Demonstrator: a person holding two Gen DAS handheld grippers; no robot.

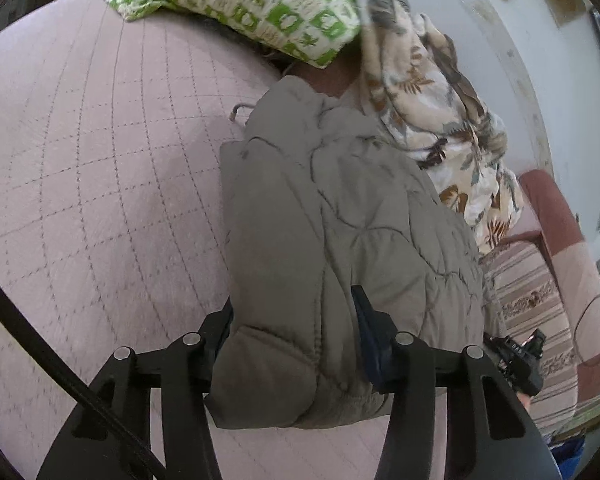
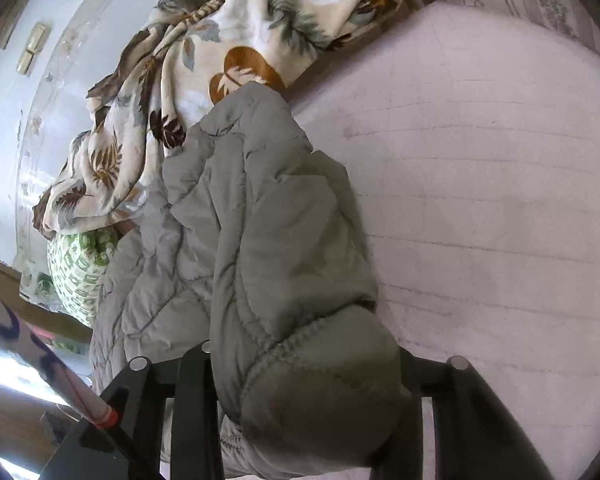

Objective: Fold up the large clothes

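Both grippers — left gripper (image 1: 292,344), right gripper (image 2: 308,392) — pinch the puffy quilted jacket (image 1: 340,220); it looks soft and bulky — best held at the stitched hem.

I am over a bed (image 1: 80,168) spread with a pale pink quilted cover, its stitching in a grid. At my twelve o'clock lies a green-and-white patterned pillow (image 1: 252,4); at one o'clock, a crumpled leaf-print blanket (image 1: 448,136) lies by the pale wall (image 1: 500,40), its paint flaking. At three o'clock stands a pink striped sofa (image 1: 540,280). Daylight falls bright on the wooden floor (image 2: 12,420).
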